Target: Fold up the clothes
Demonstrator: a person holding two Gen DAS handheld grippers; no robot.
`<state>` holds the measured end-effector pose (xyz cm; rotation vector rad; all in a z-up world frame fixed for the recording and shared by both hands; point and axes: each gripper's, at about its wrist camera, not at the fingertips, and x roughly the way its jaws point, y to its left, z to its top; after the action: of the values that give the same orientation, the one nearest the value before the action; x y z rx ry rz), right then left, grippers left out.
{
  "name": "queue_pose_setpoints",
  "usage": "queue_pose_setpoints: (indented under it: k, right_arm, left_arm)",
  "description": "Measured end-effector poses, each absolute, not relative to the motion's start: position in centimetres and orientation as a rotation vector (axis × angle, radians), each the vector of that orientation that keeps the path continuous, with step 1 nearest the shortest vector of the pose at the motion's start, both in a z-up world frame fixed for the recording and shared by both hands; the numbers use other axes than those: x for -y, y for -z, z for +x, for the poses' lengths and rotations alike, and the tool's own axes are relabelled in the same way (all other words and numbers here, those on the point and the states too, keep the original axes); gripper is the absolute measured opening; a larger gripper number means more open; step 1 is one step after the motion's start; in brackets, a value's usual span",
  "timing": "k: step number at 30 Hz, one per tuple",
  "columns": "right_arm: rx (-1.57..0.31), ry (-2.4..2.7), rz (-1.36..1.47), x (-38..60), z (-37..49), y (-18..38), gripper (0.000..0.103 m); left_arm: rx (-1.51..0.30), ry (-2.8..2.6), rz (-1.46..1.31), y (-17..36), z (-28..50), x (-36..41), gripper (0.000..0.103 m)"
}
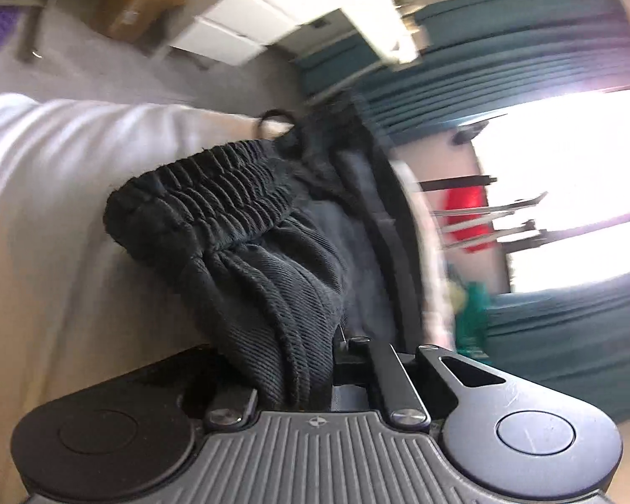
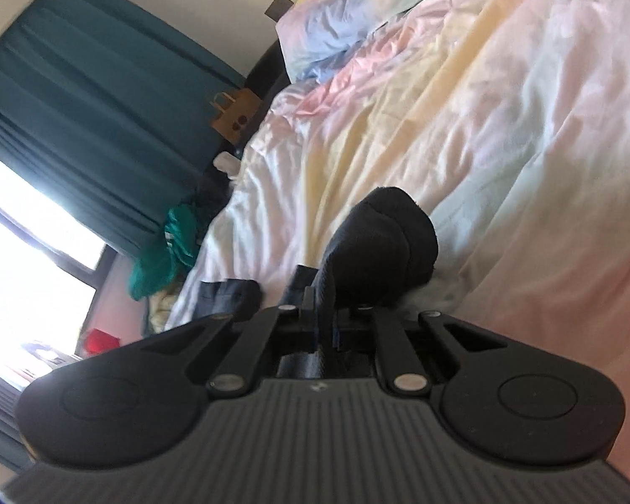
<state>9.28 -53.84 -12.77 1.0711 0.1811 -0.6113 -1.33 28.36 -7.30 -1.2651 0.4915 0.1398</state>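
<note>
Black trousers (image 1: 248, 227) are clamped at the elastic waistband by the left claw (image 1: 315, 361); their dark fabric is gripped by the right claw (image 2: 323, 315) above the bed (image 2: 504, 126).

Left tongs (image 1: 315, 361) fingertips buried under black garment (image 1: 248, 227); window side – red object (image 1: 466, 218) motion-blurred.

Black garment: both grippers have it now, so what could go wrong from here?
1. The left gripper is shut on a thick bunch below the elastic waistband, so layers may slip or fold unevenly.
2. The right gripper pinches only a thin fold of the black garment; a pull could free it.
3. The rumpled bedding could leave creases.
</note>
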Motion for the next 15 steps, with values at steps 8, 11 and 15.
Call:
queue_pose_setpoints:
  k: [8, 11, 15]
  right_arm:
    - [-0.199, 0.548, 0.992, 54.1, 14.1, 6.5, 0.008]
    - [-0.223, 0.544, 0.977, 54.3, 19.5, 5.0, 0.008]
    - [-0.242, 0.574, 0.867, 54.0, 29.2, 4.1, 0.008]
  left_arm:
    - [-0.398, 0.023, -1.243, 1.8, 1.6, -29.2, 0.007]
    - [-0.414, 0.027, -1.248, 0.4, 6.2, -29.9, 0.008]
    - [-0.418, -0.014, -1.136, -1.6, 15.5, -29.5, 0.008]
